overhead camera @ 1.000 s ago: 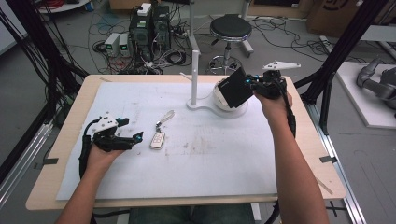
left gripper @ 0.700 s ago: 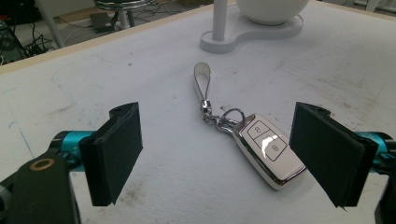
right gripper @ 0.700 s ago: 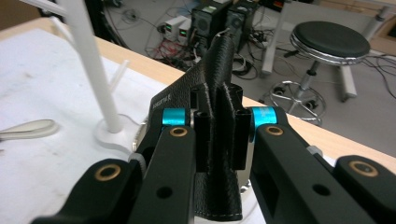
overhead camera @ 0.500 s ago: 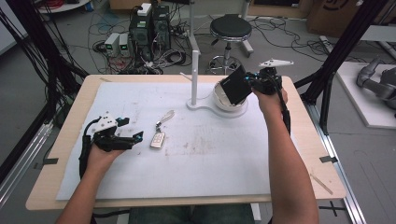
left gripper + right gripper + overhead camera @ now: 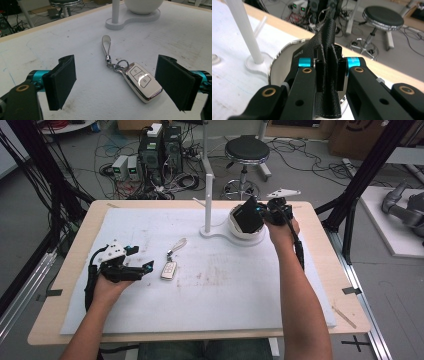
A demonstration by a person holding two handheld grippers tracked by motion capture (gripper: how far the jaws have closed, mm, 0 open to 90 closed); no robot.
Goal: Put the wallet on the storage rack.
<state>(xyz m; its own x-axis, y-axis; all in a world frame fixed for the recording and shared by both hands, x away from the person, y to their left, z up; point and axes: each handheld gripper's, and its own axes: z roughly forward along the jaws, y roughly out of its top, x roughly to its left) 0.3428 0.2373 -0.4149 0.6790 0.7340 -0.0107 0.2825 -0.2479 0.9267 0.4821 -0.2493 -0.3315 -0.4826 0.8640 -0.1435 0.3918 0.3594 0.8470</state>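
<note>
A white car key fob (image 5: 169, 269) (image 5: 140, 81) with a metal ring and white strap (image 5: 106, 45) lies on the white mat. My left gripper (image 5: 142, 268) (image 5: 122, 82) rests open just left of it, its jaws set wide on either side of the fob. My right gripper (image 5: 261, 213) (image 5: 329, 70) is shut on a black leather wallet (image 5: 248, 214) (image 5: 325, 45), held over the white bowl (image 5: 245, 231) (image 5: 284, 50) at the back of the table.
A white post (image 5: 208, 202) rises from the flat base (image 5: 215, 233) that carries the bowl. The mat (image 5: 225, 290) covers most of the wooden table (image 5: 345, 270). A stool (image 5: 246, 150), computers and cables stand on the floor behind.
The right gripper with the wallet has drifted slightly left and lower over the bowl. The left gripper and key fob have not moved.
</note>
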